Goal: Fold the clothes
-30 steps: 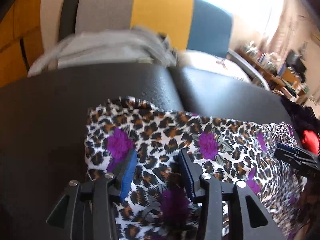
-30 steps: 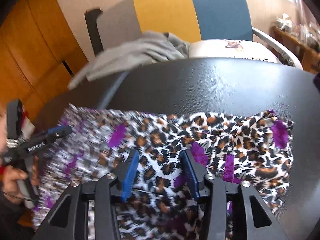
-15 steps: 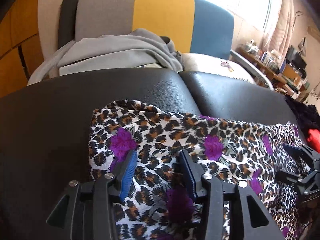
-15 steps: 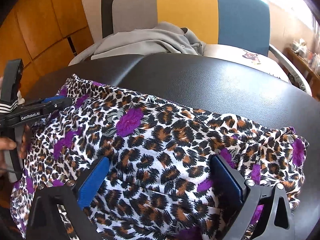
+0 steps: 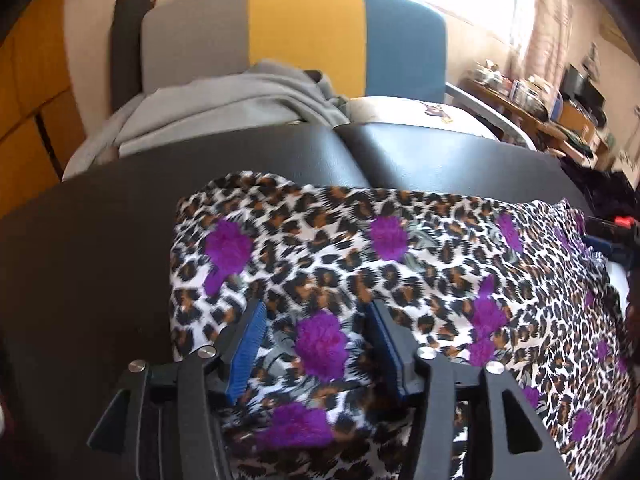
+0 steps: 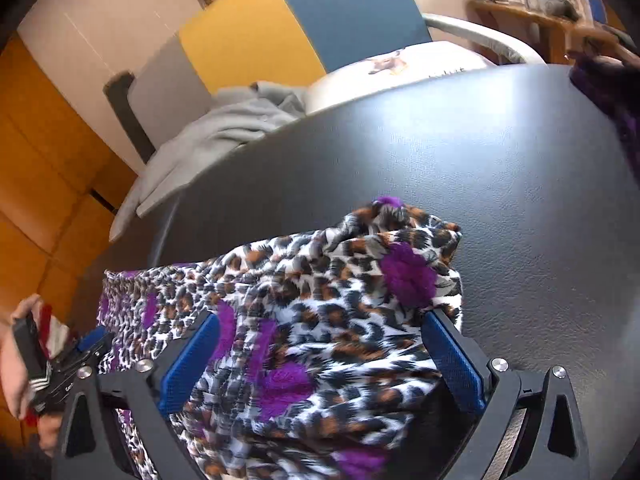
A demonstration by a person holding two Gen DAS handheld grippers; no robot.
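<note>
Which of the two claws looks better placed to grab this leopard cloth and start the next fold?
Probably the right claw: it is open wide at a bunched corner of the leopard cloth. The left claw sits over flat fabric.

The patterned garment (image 5: 400, 280) lies spread on the desk (image 5: 100, 248), near its front edge, with bare desk to its left and behind it. The left claw (image 5: 316, 344) sits over the garment's left part, the right claw (image 6: 320, 364) over its right end, where the cloth bunches up. Behind the desk stands a chair (image 5: 304, 32), a crumpled sweatshirt (image 5: 224, 108) on its seat, a cushion (image 5: 408, 114) just to the right. A cluttered shelf (image 5: 540, 108) sits far right.
</note>
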